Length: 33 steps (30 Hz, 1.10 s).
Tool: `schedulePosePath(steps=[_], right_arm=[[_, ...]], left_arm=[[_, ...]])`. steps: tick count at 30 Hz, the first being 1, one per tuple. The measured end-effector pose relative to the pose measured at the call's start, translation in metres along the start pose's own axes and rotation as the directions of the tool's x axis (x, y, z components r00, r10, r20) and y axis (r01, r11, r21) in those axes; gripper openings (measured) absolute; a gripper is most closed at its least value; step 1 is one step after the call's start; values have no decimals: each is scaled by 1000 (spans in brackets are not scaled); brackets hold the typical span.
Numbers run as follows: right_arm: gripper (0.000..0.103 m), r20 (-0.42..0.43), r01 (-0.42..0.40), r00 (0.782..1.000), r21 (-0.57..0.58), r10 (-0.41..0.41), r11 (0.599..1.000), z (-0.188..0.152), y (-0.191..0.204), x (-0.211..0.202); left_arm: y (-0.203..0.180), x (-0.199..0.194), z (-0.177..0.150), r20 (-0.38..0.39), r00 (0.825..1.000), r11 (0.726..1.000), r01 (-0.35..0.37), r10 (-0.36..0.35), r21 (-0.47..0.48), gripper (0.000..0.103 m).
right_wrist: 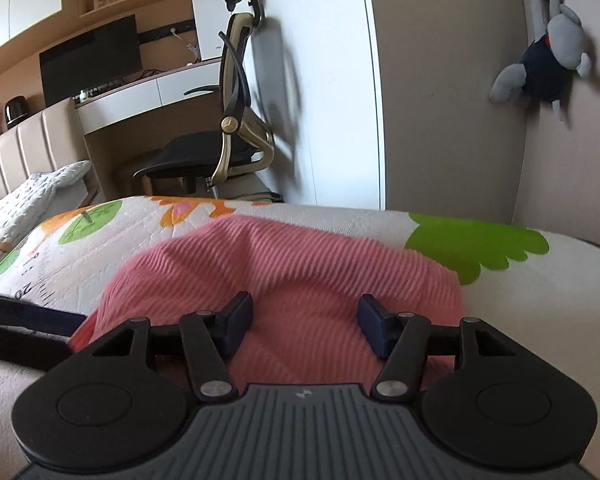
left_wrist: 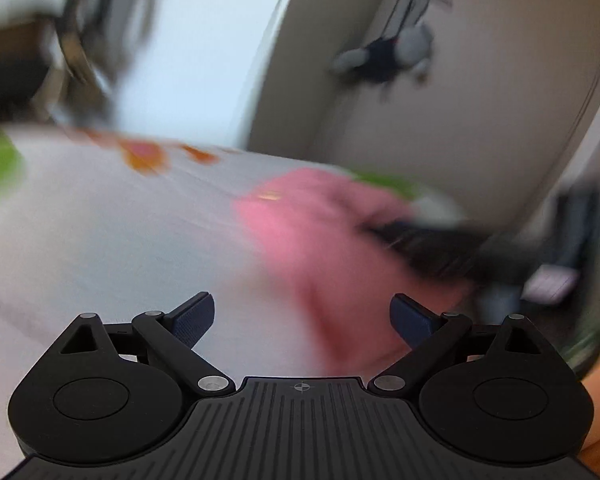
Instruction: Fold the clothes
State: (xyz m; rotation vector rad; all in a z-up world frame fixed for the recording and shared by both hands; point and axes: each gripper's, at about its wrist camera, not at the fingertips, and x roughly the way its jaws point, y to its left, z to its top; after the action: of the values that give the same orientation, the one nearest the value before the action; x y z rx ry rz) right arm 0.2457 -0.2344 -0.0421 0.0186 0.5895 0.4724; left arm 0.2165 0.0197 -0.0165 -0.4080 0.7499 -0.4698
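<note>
Ahead of my left fingers (left_wrist: 196, 316) everything smears: the pink garment (left_wrist: 312, 232) loses its edges, and the dark shape (left_wrist: 440, 248) beyond its right side is unreadable. My right fingers (right_wrist: 236, 320) hide the pink garment's (right_wrist: 284, 272) near hem.

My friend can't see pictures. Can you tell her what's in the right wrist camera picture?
The open right gripper hangs just above a pink ribbed garment lying crumpled on a bed with a flowery quilt. Behind the bed are an office chair, a desk, and a grey stuffed toy hanging on the wall.
</note>
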Motion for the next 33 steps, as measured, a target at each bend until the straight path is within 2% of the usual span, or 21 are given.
schedulePosePath(steps=[1,2,4,7,10,13,18,22,24,27,29,31,33], right_arm=[[59,-2,-6,1000,4,6,1000,-1,1,-1],[59,-6,-7,1000,4,7,1000,-2,2,-2],[59,-16,-5,1000,3,6,1000,-4,4,-2],[59,-29,-5,1000,-55,4,998,-3,32,0],[58,-42,-6,999,-117,1,993,-1,63,2],[56,-55,-8,998,-179,-2,984,1,94,5],[56,-75,-137,990,-301,120,944,-1,165,22],[56,-77,-167,986,-396,149,903,-1,202,29],[57,-106,-194,980,-394,166,898,8,198,26],[57,-89,-213,977,-315,195,925,32,180,12],[57,-37,-199,980,-283,196,938,49,175,2],[57,-13,-196,979,-319,203,927,61,185,3],[57,-5,-203,976,-365,216,909,69,200,10]], left_arm=[[7,6,2,-6,998,994,68,-69,-89,98],[12,13,3,-6,995,984,102,-104,-146,98],[16,22,3,-4,990,971,137,-140,-196,98],[21,34,2,7,981,943,191,-196,-273,98],[28,26,3,24,974,925,223,-226,-307,98],[44,2,4,39,978,922,208,-207,-326,98],[85,-60,-3,75,993,945,110,-92,-309,98],[114,-106,-6,127,991,958,-5,43,-288,98],[115,-124,-3,167,979,966,-77,121,-246,98],[108,-139,2,214,948,964,-198,234,-178,98],[102,-138,2,213,921,944,-307,326,-118,98],[97,-128,2,192,891,911,-407,411,-61,98],[99,-124,-4,165,880,893,-449,446,-19,99]])
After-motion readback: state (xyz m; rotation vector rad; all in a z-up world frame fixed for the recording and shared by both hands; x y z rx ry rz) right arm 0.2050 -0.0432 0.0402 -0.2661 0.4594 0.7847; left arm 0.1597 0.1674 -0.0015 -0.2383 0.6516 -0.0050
